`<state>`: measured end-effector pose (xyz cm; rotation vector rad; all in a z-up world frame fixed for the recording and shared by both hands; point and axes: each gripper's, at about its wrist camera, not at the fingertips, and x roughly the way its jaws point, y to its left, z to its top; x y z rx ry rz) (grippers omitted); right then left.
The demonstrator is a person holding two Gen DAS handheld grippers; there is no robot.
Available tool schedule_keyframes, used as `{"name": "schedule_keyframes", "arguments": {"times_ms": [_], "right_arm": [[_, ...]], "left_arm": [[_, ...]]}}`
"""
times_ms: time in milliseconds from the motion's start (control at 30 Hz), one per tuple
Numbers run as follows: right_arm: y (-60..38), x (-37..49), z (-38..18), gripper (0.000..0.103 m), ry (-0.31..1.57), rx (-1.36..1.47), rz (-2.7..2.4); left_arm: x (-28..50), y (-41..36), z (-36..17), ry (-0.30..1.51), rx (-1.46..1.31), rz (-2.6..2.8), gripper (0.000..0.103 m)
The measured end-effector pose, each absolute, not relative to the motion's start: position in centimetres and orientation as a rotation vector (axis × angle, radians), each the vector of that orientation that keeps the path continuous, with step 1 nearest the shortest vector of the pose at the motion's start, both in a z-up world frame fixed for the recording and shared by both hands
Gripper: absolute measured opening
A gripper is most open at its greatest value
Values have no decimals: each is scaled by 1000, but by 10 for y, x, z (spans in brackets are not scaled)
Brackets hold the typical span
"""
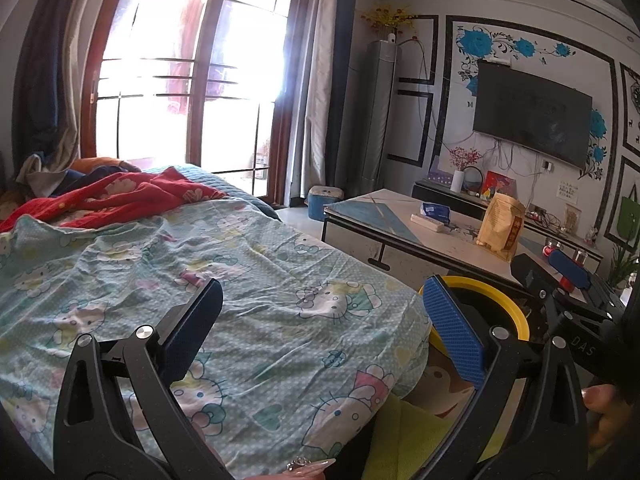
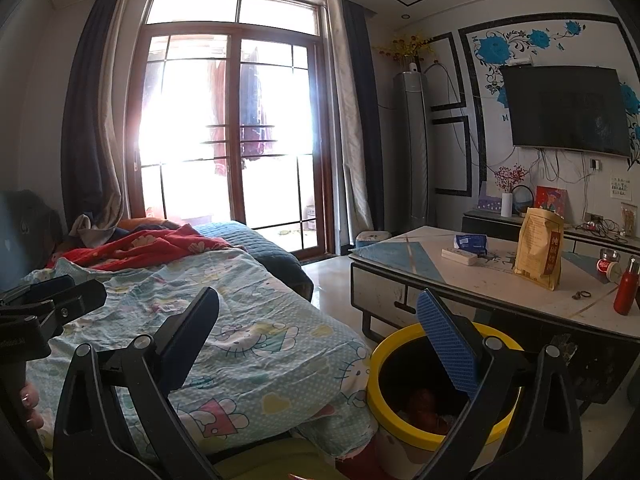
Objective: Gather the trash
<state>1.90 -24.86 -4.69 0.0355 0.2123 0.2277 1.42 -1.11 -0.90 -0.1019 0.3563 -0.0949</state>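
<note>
Here both claws, left claw (image 1: 322, 330) and right claw (image 2: 318, 338), are wide and empty, so reaching to the bench (image 2: 500, 280) may knock the bin (image 2: 384, 364).

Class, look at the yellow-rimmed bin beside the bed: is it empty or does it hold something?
Not empty. Inside the yellow-rimmed bin, reddish-brown stuff lies at the bottom; what it is cannot be told.

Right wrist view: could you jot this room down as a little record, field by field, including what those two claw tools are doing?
Setting: living room with a bed and a low table
Left gripper: open, empty, above the pale blue cartoon-cat bedsheet
Right gripper: open, empty
Bin: round yellow-rimmed trash bin on the floor between bed and white-topped coffee table
Bin contents: something reddish, unclear
On table: tan paper bag, red bottle, blue tissue pack
</note>
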Motion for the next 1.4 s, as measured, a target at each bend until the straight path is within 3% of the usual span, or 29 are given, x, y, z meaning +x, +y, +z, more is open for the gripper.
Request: {"name": "schedule_keyframes", "arguments": {"times_ms": [1400], "right_arm": [[-249,19,-47,97,213,35,228]], "left_arm": [[19,-9,-15,399,-134,-73,92]]}}
